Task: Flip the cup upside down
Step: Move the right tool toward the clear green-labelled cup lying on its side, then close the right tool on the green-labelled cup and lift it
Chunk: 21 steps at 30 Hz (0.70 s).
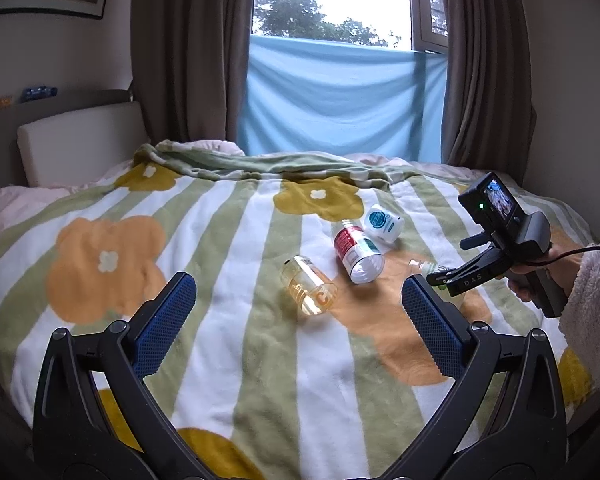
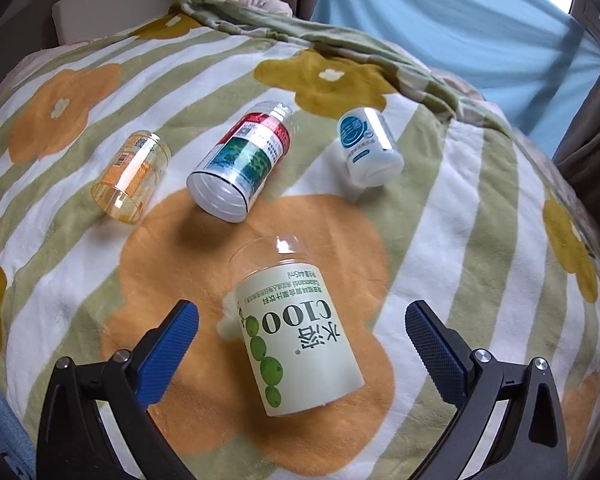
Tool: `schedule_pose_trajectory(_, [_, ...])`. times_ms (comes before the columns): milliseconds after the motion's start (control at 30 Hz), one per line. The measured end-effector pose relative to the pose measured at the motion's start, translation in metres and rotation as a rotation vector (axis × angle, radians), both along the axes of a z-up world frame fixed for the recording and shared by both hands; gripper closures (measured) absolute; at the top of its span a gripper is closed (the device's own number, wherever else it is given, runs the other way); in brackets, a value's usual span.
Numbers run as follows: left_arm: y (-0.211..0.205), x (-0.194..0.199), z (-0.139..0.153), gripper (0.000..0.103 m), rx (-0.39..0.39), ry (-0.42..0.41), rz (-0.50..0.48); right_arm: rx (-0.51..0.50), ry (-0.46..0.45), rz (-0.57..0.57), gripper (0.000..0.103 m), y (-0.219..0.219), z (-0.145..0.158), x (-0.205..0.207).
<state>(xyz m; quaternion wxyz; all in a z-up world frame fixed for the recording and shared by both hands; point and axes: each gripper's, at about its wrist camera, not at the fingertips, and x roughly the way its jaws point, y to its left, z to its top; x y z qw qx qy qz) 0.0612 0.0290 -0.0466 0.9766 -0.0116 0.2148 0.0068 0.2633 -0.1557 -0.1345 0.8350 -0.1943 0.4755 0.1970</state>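
Several cut-bottle cups lie on a flowered blanket (image 1: 228, 240). A clear cup with a pale green C100 label (image 2: 296, 328) sits between my right gripper's open fingers (image 2: 302, 320), its print upside down; in the left wrist view it (image 1: 430, 267) is mostly hidden behind the right gripper (image 1: 440, 278). A yellow cup (image 1: 310, 285) (image 2: 134, 178), a red and green labelled cup (image 1: 358, 254) (image 2: 242, 162) and a white and blue cup (image 1: 382, 223) (image 2: 368, 146) lie on their sides. My left gripper (image 1: 298, 292) is open and empty, short of the yellow cup.
The blanket (image 2: 460, 220) covers a bed with a folded green edge (image 1: 260, 164) at the back. Behind stand a white headboard cushion (image 1: 80, 144), brown curtains (image 1: 188, 52) and a blue cloth (image 1: 340, 100) over the window. The person's sleeved hand (image 1: 580, 280) holds the right gripper.
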Motion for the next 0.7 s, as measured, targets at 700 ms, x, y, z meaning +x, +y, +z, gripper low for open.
schedule_pose_trajectory(700, [0.019, -0.006, 0.000, 0.000, -0.002, 0.016, 0.030, -0.157, 0.081, -0.012, 0.039, 0.025, -0.038, 0.012])
